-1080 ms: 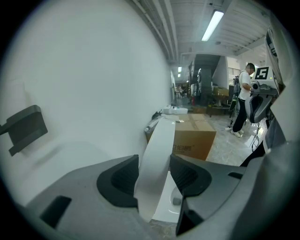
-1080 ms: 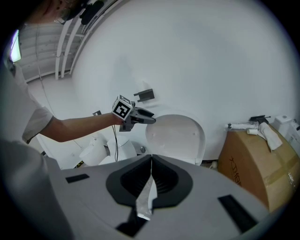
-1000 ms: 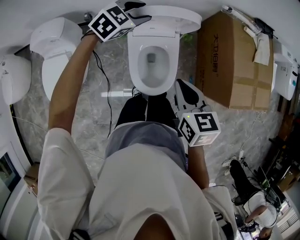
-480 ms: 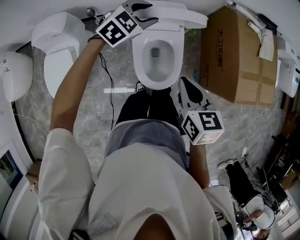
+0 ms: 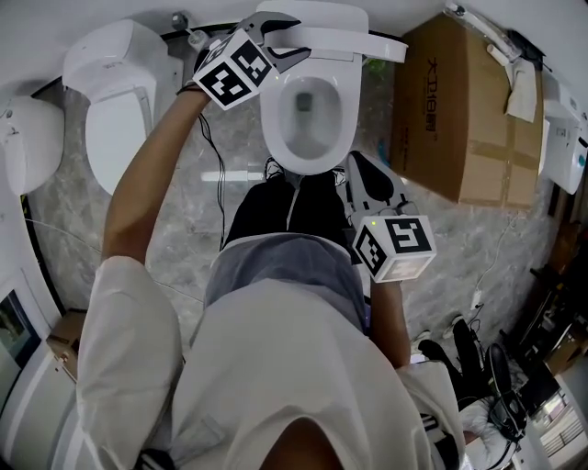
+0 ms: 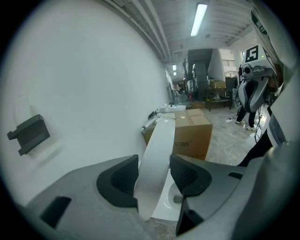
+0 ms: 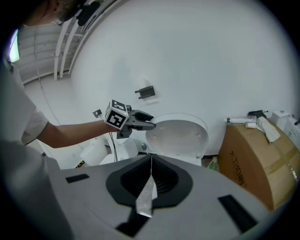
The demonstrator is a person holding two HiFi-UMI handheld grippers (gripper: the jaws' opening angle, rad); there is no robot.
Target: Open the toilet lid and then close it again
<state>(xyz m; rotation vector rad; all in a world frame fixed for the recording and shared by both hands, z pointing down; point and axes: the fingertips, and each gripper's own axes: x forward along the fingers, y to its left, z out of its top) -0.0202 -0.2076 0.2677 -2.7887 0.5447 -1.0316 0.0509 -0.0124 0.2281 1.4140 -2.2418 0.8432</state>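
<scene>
A white toilet stands at the top of the head view, its bowl (image 5: 308,110) uncovered and its lid (image 5: 322,23) raised against the wall. My left gripper (image 5: 294,39) reaches to the lid's left edge. In the left gripper view the lid (image 6: 157,154) runs edge-on between the two jaws, and my left gripper (image 6: 154,176) is shut on it. My right gripper (image 5: 360,170) hangs low by the person's right side, short of the bowl. Its jaws (image 7: 151,164) are shut with nothing in them. From there the lid (image 7: 180,133) and the left gripper (image 7: 149,121) show ahead.
A large cardboard box (image 5: 459,110) stands right of the toilet. Two more white toilets (image 5: 119,83) (image 5: 28,138) sit to the left, with a black cable (image 5: 207,156) on the marble floor between. A small dark bracket (image 7: 146,92) is on the wall above the lid.
My left gripper has shifted a little to the right along with the lid's edge, and the lid now looks more edge-on. The right gripper has hardly moved.
</scene>
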